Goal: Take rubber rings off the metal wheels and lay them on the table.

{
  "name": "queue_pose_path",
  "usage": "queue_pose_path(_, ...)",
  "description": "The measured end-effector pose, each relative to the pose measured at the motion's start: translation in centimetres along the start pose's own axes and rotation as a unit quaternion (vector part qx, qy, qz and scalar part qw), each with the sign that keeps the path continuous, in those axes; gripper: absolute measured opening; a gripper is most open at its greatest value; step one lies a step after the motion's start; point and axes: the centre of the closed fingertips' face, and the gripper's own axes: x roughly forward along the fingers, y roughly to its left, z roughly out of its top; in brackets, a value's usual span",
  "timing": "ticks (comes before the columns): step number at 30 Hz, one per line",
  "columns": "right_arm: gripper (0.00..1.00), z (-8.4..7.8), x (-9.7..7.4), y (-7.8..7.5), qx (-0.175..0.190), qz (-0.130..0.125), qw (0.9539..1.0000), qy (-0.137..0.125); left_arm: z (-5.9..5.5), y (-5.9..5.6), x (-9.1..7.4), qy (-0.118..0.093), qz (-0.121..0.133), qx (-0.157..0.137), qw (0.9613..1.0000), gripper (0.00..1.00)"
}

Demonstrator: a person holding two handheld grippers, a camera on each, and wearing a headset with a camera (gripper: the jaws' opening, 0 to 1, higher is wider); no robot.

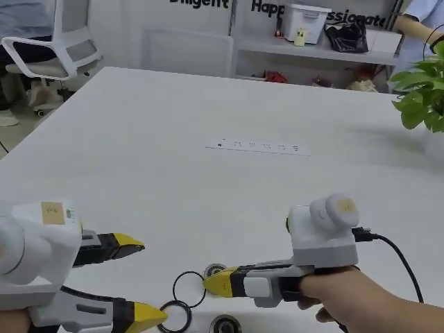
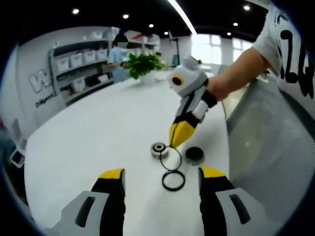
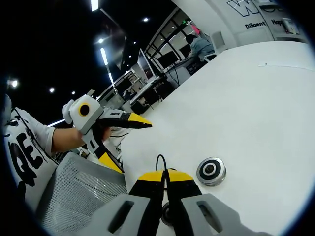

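My right gripper is shut on a thin black rubber ring, which hangs low over the table beside a bare metal wheel. In the right gripper view the shut right gripper pinches the ring, with the bare wheel just to its right. A second wheel, dark-rimmed, sits at the front edge. A thicker black ring lies flat on the table. My left gripper stands open nearby, holding nothing. In the left gripper view the open left gripper faces the flat ring.
A white power strip lies mid-table. A green plant stands at the right edge. A white chair and shelves with a box are beyond the table. A grey mesh chair is near the table's front edge.
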Motion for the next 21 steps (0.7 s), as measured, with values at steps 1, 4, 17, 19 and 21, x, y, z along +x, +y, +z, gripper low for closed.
queue_pose_path(1,0.0,-0.1,0.1,0.0,0.0,0.001,1.0,0.002,-0.1,0.0,-0.1,0.0,0.0,-0.001,1.0,0.61)
queue_pose_path(4,0.0,-0.5,0.6,0.2,0.003,0.004,1.0,0.008,-0.5,-0.2,-0.3,0.003,0.0,-0.004,1.0,0.62)
queue_pose_path(17,0.0,-1.7,2.0,0.2,0.03,0.008,0.999,0.031,-1.2,0.1,-1.3,0.002,0.01,-0.016,0.9998,0.62)
queue_pose_path(19,0.0,-1.8,2.1,0.1,0.032,0.008,0.9989,0.032,-1.4,0.1,-1.3,0.003,0.011,-0.018,0.9998,0.62)
queue_pose_path(21,0.0,-2.0,2.2,0.1,0.035,0.007,0.9988,0.035,-1.6,0.1,-1.3,0.004,0.01,-0.019,0.9998,0.62)
